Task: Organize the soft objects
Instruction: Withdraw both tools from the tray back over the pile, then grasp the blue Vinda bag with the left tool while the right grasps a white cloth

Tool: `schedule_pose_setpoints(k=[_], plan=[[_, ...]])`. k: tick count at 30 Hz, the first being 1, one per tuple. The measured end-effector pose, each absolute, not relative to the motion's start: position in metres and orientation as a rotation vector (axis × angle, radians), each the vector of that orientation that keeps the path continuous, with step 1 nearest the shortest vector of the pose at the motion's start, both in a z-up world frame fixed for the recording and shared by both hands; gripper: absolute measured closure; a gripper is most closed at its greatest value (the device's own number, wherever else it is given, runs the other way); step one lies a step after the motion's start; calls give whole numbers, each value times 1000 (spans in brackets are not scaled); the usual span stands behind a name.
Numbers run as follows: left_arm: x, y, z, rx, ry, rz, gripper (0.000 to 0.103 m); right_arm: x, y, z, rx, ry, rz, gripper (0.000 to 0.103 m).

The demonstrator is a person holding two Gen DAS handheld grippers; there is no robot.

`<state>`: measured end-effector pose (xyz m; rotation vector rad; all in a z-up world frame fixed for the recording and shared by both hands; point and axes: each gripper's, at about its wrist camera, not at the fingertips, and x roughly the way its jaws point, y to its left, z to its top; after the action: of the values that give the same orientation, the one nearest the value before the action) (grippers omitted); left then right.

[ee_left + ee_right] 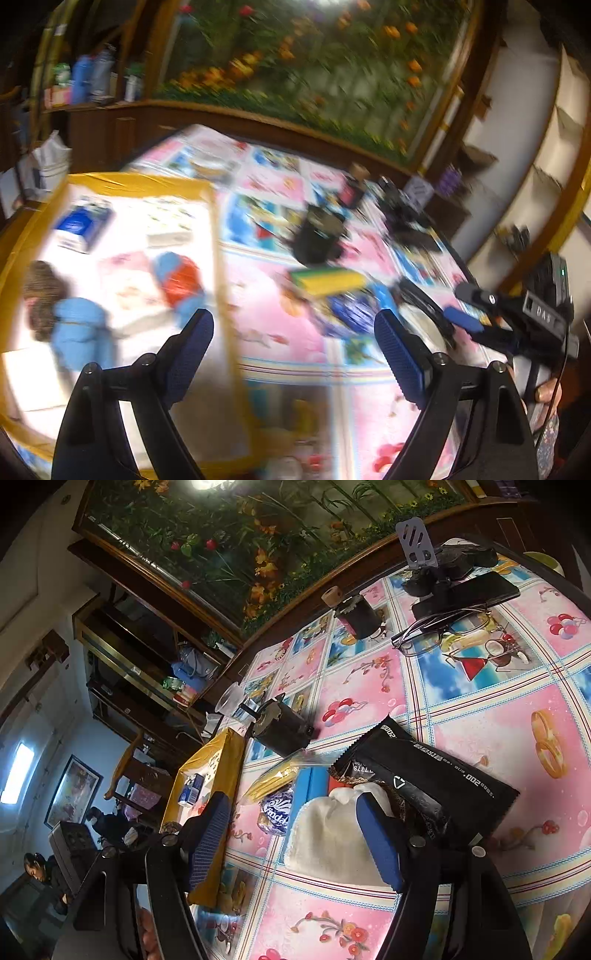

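In the blurred left wrist view a yellow-rimmed box (129, 182) holds soft things: a light blue cloth (79, 332), a brown knit piece (44, 291), a red and blue item (183, 280) and a pink tissue pack (133, 288). My left gripper (295, 347) is open over the box's right edge with nothing in it. My right gripper (291, 801) is open low over a white cloth pouch (328, 842), which lies between its fingers. Around the pouch lie a black packet (436, 786), a bagged yellow sponge (273, 779) and a blue tissue pack (277, 812).
On the patterned tablecloth (480, 716) lie glasses (436, 631), a phone (469, 594), a black cylinder (284, 727) and a plastic cup (231, 701). The yellow box (218, 760) stands left of the pile. A person (40, 871) sits far off at the left.
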<state>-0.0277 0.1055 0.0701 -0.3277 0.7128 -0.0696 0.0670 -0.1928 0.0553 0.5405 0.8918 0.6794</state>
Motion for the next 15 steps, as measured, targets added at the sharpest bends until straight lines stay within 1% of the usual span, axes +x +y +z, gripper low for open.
schedule_pose_setpoints(k=[4, 8, 13, 15], plan=[[7, 69, 51, -292, 840, -108, 15, 63, -195, 57, 556, 882, 684, 27], [41, 60, 29, -284, 944, -34, 15, 62, -202, 58, 575, 875, 689, 27], [67, 54, 25, -288, 948, 21, 13, 59, -206, 59, 586, 877, 702, 27], [77, 49, 24, -246, 960, 41, 13, 59, -206, 60, 588, 879, 704, 27]])
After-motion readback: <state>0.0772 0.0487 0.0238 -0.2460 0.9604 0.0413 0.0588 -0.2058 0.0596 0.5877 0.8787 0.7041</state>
